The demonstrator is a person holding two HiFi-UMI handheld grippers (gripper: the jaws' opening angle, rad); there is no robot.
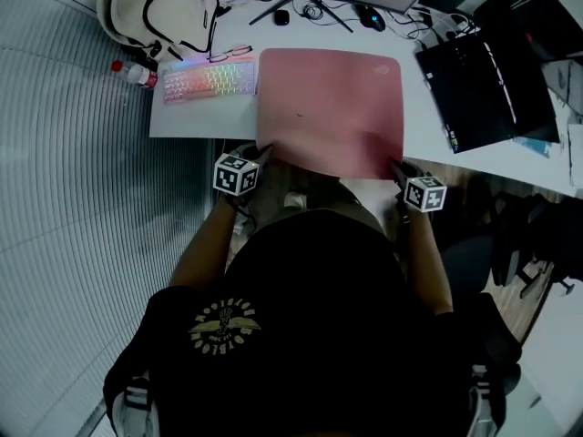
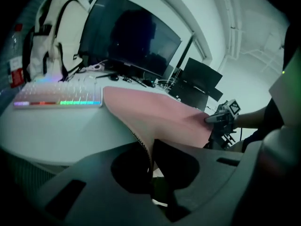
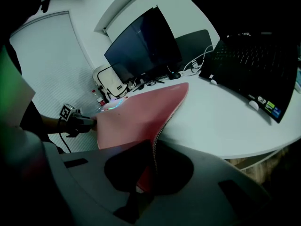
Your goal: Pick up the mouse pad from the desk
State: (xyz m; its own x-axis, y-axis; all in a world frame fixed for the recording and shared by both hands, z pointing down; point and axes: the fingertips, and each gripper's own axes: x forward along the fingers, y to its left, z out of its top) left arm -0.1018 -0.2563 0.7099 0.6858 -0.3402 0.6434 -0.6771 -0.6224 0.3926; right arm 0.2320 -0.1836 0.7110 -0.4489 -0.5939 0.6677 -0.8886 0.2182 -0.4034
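We are holding the mouse pad [image 1: 330,107] only by its two near corners, so the main risk from here is slip. Each claw is biting just a thin strip of soft edge, and a jerk or an uneven pull between our hands could drag a corner free. The left gripper [image 1: 265,152] is pressed together on the near left corner and the right gripper [image 1: 394,163] on the near right one; in each gripper view the pad's edge is running straight down between the jaws.

The near side is rising off the white desk [image 1: 196,121] and hanging past its front edge, while the far side appears to be resting on the top. That far side is lying just beside the backlit keyboard [image 1: 208,82] and near the open laptop [image 1: 483,89] — if we swing the pad sideways, its trailing edge could nudge the keyboard.

The pad is a large, plain pink rectangle with rounded corners and a small dark speck on its face. A dotted line of stitching is showing along the edge, and the sheet is bending softly between our grips — limp, we judge, rather than stiff.
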